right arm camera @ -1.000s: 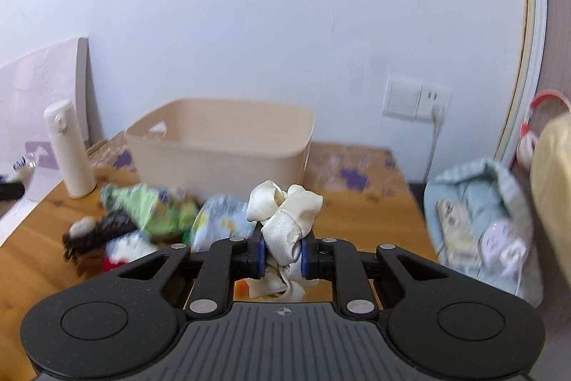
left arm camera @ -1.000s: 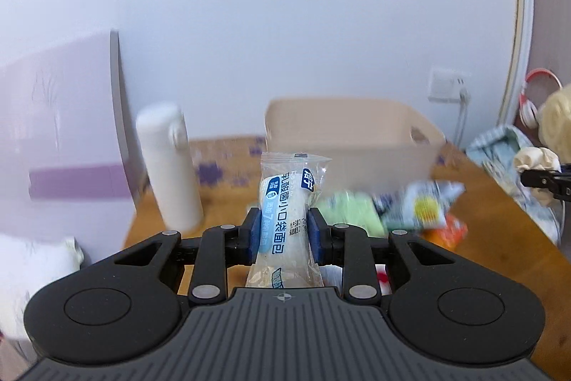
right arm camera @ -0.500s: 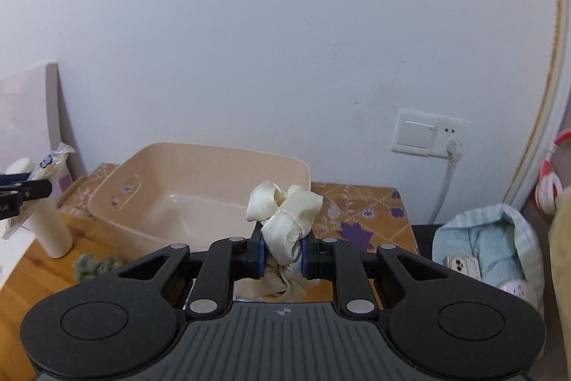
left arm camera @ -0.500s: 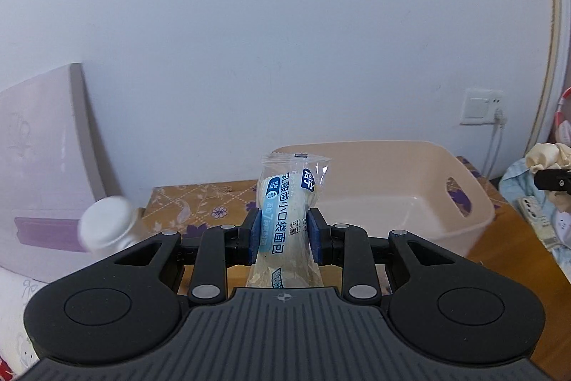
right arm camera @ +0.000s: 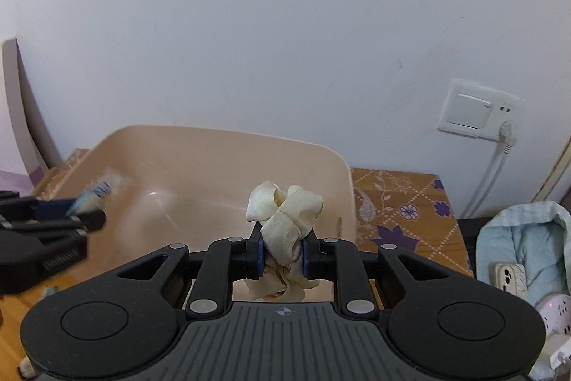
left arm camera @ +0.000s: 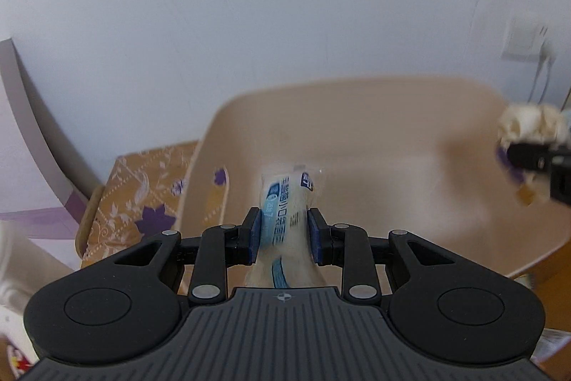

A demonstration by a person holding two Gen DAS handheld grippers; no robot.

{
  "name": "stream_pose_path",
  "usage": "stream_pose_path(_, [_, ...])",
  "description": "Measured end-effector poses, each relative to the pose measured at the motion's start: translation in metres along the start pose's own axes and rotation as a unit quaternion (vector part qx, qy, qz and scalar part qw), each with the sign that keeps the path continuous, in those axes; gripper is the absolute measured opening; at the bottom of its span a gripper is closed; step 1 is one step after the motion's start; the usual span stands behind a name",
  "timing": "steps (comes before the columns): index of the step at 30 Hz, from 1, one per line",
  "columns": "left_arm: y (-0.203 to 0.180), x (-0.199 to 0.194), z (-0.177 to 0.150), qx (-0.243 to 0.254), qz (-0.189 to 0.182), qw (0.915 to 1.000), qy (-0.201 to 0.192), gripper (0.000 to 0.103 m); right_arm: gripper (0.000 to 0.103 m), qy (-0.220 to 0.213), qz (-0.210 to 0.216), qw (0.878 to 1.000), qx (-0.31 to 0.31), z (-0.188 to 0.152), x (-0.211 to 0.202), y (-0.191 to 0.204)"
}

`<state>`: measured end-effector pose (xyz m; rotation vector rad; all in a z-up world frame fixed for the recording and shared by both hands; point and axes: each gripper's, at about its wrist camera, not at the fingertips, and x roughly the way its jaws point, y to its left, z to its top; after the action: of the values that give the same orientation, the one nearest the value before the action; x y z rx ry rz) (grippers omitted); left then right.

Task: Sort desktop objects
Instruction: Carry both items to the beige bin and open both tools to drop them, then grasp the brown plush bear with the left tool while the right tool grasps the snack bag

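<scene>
1. Above the beige plastic bin, the left gripper is clenched on a sealed bread packet, its blue pads pressing the packet's two sides.
2. The packet stands upright between the jaws, its printed blue-and-white top rising past the fingertips and its lower end hanging below them, toward the camera.
3. Seen from the left wrist, the packet is over the bin's left half, near the wall with the handle slot.
4. The right gripper is clamped on a cream fabric scrunchie, pinched at the middle so that its loops bunch above the pads and a few folds hang beneath.
5. From the right wrist, the scrunchie is over the bin's right part, close to its right rim.
6. Each tool shows in the other's view: the right gripper with the scrunchie at the far right edge, blurred, and the left gripper with the packet at the far left, also blurred; the two are well apart across the bin.
7. The bin sits on a wooden desk beside a floral patterned cloth, with a wall socket behind on the white wall.
</scene>
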<state>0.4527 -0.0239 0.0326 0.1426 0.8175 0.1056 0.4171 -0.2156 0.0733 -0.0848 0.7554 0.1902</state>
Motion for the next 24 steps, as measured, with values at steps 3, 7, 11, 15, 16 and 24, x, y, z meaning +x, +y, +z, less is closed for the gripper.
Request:
stream_pose_path(3, [-0.004,0.013,-0.005,-0.002,-0.005,0.9998,0.019,0.028,0.018,0.019,-0.010,1.000,-0.002,-0.001,0.021,0.004])
stream_pose_path(7, [-0.009,0.023,-0.013,-0.013,-0.014,0.9992,0.035,0.029,0.037,0.032,-0.019,0.999,0.001,-0.005,0.035,0.004])
stream_pose_path(11, [-0.003,0.012,-0.016,-0.005,-0.016,0.9998,0.007,0.060,0.066,0.019,-0.008,1.000,0.018,-0.010,0.029,-0.003])
stream_pose_path(15, [0.014,-0.006,-0.015,-0.027,-0.030,0.9990,-0.017,0.076,0.081,0.003,-0.008,1.000,0.016,-0.013,0.009,-0.003])
stream_pose_path(16, [0.018,-0.013,-0.015,-0.029,-0.030,0.9989,-0.023,0.076,0.083,-0.002,-0.008,1.000,0.009,-0.014,0.002,-0.002])
stream_pose_path(24, [0.064,-0.065,-0.018,-0.047,-0.038,0.9956,-0.072,0.081,0.103,-0.047,0.010,0.996,-0.070,-0.029,-0.065,0.011])
